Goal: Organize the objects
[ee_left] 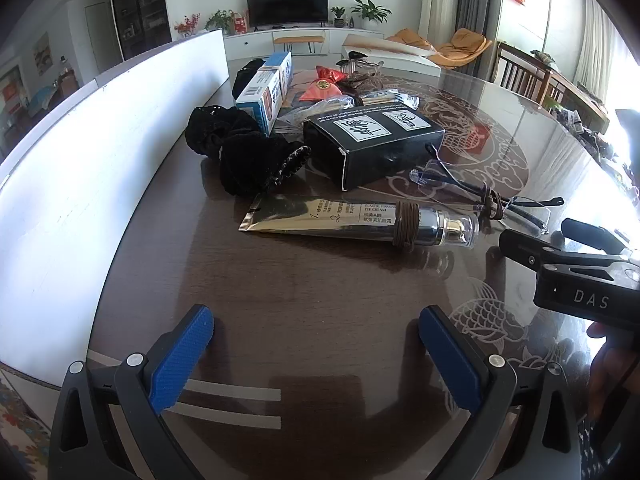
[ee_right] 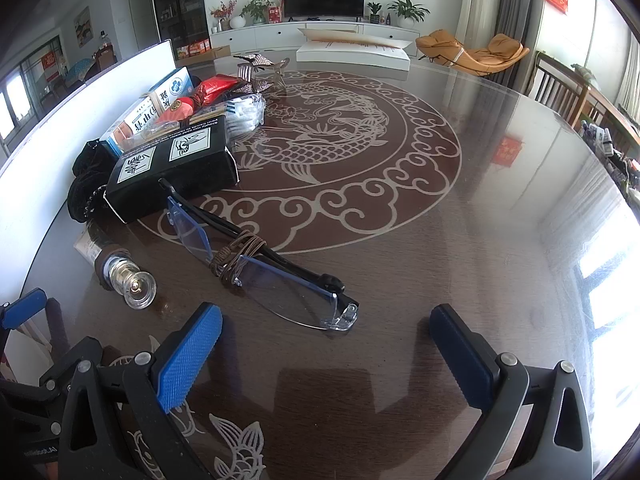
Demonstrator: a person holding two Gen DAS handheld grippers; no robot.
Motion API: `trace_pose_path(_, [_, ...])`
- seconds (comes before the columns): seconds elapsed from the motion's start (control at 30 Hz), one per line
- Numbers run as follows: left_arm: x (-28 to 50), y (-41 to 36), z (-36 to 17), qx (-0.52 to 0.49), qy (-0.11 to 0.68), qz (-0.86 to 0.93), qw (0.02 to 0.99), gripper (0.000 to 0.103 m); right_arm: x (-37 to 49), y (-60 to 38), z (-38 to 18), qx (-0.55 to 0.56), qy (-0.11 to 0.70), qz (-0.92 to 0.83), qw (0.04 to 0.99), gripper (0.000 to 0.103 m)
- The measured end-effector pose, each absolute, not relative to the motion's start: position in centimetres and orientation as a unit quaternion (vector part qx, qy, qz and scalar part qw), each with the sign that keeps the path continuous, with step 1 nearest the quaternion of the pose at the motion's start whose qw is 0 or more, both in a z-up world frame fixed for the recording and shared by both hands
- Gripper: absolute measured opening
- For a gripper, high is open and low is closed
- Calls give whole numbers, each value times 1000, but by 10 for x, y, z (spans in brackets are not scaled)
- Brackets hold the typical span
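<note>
**Both claws spread, nothing picked up yet**

Best to start with the nearest loose item. For the right claw [ee_right: 326, 354], that looks like the rimless glasses [ee_right: 264, 272], lying flat on the glossy surface [ee_right: 460, 240] just ahead of the blue pads [ee_right: 188, 356], temples folded and bound at the bridge by a brown cord [ee_right: 240, 256]. Safer to close across the cord-wrapped middle than on a bare lens: thin, slick, likely to skate on the glass top. Low approach, pads straddling the frame, slow squeeze.

For the left claw [ee_left: 316, 356], the gold eye-cream tube [ee_left: 352, 222] lies on its side ahead, clear cap toward the glasses, brown bands around its neck. Round body, so a grip across the flattened tail half should roll less.

Behind these, a black box [ee_left: 372, 136], a blue-and-white carton [ee_left: 266, 86], black fabric pouches [ee_left: 244, 148] and red packets [ee_left: 326, 84], heaped against the white board [ee_left: 80, 152].

Left claw: wide open, empty, hovering above bare wood. Right claw: equally spread, gripping nothing, touching nothing.
</note>
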State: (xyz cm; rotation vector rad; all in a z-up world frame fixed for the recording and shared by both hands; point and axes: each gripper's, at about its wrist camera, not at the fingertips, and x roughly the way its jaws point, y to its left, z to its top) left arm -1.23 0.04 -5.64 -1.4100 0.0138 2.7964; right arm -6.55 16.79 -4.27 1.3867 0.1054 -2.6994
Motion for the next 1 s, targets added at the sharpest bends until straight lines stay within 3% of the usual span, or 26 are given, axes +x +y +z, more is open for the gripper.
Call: trace_pose_path(1.0, [-9,-1,-55,-448,11,894,13,103,-64,169,-43,456,35,-888,54,103])
